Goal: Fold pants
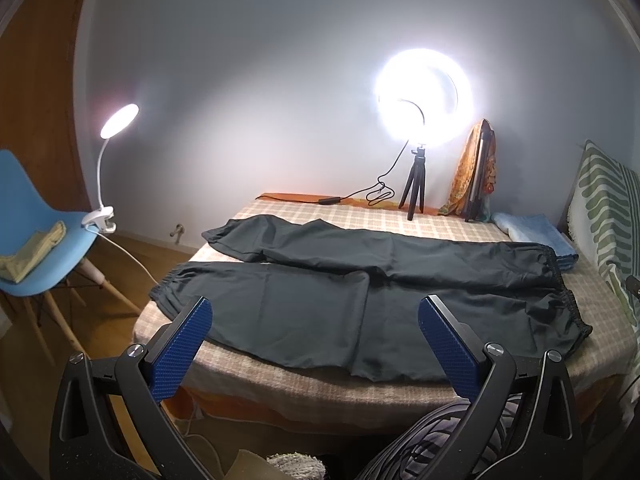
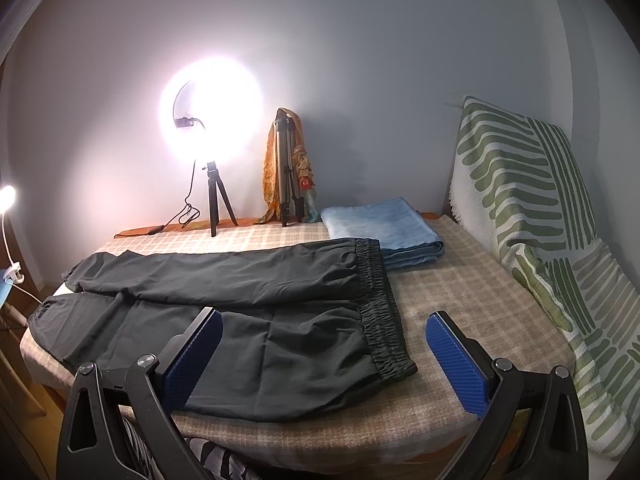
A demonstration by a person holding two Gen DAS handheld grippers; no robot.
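Note:
Black pants (image 1: 360, 280) lie flat across the checked bed cover (image 1: 400, 220), both legs stretched to the left and the elastic waistband (image 2: 380, 304) at the right. My left gripper (image 1: 316, 316) hovers open above the near leg, its blue pads spread wide with nothing between them. My right gripper (image 2: 324, 328) is also open, hanging over the pants (image 2: 240, 308) near the front waistband corner, holding nothing. Neither gripper touches the fabric.
A lit ring light on a small tripod (image 1: 416, 184) and a folded tripod draped with an orange scarf (image 2: 286, 176) stand at the back. A folded blue blanket (image 2: 384, 228) lies behind the waistband. A green-striped cushion (image 2: 540, 216) leans at right. A blue chair (image 1: 36, 232) with a clip lamp (image 1: 116, 124) stands at left.

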